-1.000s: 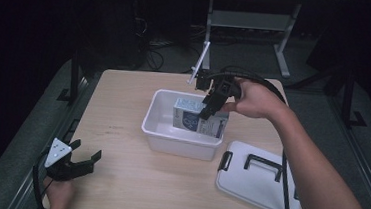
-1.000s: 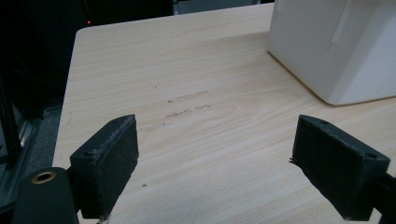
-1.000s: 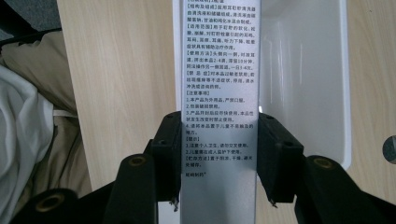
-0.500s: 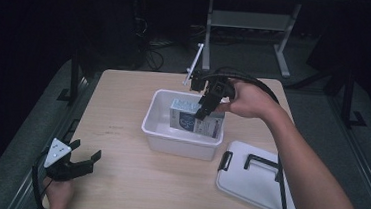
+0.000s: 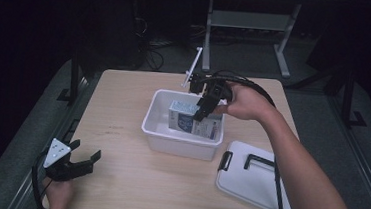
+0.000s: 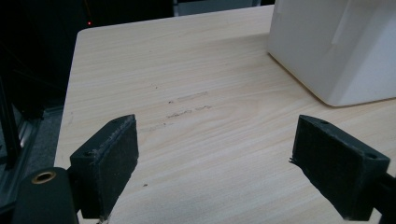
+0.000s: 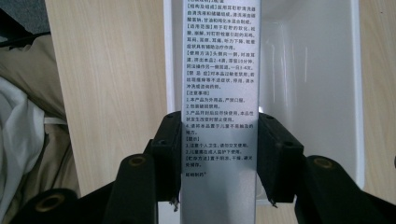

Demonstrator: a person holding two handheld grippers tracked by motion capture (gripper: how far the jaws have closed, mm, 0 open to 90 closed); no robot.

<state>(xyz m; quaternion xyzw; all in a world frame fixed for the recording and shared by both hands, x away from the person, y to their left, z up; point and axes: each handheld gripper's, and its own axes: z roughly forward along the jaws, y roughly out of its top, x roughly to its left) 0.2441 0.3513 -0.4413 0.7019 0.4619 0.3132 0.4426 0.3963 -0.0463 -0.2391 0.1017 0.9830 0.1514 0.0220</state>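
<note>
A: Item, box (image 5: pixel 195 121): where?
B: Centre frame, inside the white bin (image 5: pixel 157 136), long axis level, clamped by the right gripper (image 5: pixel 204 107) from above.
A: Left gripper (image 5: pixel 81 160)?
B: Lower left, jaws apart, empty, farther off.

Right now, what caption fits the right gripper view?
Right gripper clamps a printed box over the white bin on the table.
</note>
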